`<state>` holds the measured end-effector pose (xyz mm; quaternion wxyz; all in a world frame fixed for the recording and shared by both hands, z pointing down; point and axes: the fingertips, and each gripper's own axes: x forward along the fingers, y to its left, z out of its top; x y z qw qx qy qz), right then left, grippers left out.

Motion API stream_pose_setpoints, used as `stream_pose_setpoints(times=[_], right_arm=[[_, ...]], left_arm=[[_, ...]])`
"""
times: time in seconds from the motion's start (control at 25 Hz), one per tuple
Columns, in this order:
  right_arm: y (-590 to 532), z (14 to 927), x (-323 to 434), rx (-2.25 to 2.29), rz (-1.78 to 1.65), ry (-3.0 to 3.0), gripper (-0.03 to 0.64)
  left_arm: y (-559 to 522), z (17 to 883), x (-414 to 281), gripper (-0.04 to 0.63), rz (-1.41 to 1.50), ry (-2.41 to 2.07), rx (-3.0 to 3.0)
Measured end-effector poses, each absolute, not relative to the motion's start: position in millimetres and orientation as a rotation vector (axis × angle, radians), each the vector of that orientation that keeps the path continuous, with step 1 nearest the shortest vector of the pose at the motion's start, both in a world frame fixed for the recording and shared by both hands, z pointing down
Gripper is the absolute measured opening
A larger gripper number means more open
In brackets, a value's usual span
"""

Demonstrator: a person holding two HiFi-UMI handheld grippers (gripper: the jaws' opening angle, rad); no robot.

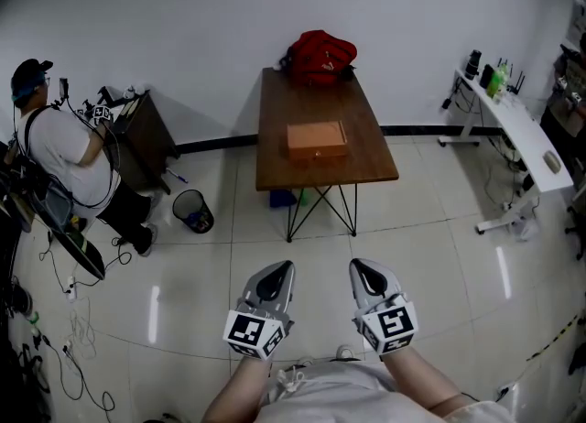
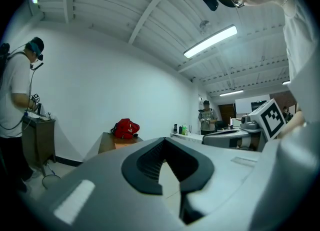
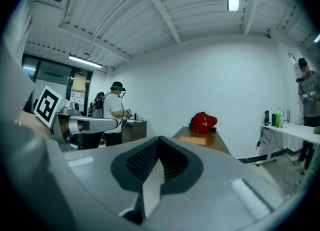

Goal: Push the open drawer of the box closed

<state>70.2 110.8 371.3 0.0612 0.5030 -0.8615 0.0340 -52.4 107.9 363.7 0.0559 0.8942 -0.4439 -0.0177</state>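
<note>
A flat orange-brown box [image 1: 317,140] lies on a dark wooden table [image 1: 275,151] across the room, with a red bag [image 1: 320,57] behind it. From this distance I cannot tell how its drawer stands. My left gripper [image 1: 279,268] and right gripper [image 1: 359,265] hang side by side close to my body, over the tiled floor and well short of the table. Both are shut and hold nothing. In the left gripper view the left gripper [image 2: 165,142] points toward the box [image 2: 121,144]. In the right gripper view the right gripper [image 3: 159,140] points toward the box [image 3: 192,139].
A person [image 1: 64,160] works at a dark cabinet [image 1: 142,137] on the left, beside a black bin [image 1: 192,211]. A white desk [image 1: 513,124] with bottles runs along the right. Cables lie on the floor at the far left. Tiled floor separates me from the table.
</note>
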Motion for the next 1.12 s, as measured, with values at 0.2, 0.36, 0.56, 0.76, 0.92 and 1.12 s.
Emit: stream_pose_setpoints(times=[0.2,0.36,0.56,0.76,0.92,1.12], right_arm=[[111.9,372.0,79.6,1.530,0.126,-2.607,0.005],[109.6,374.5,83.2,1.533,0.136,-2.608,0.006],[109.4,371.9,83.6,1.526,0.133,-2.615,0.006],[110.5,369.0,85.1,1.515,0.122,-2.632,0.006],[110.8,370.7,82.5,1.509,0.121,-2.635,0.006],[111.4,370.2,81.1,1.500,0.110,-2.628,0.006]], left_arm=[[107.5,362.7,-46.0,0.006,-0.058,-1.363,2.708],[104.6,362.4,-42.8,0.006,-0.054,-1.362,2.706],[106.2,362.4,-40.2,0.006,-0.044,-1.370,2.707],[109.4,364.8,-32.9,0.006,-0.043,-1.374,2.703],[109.9,365.4,-36.0,0.006,-0.045,-1.384,2.699],[111.4,363.5,-39.1,0.006,-0.050,-1.395,2.695]])
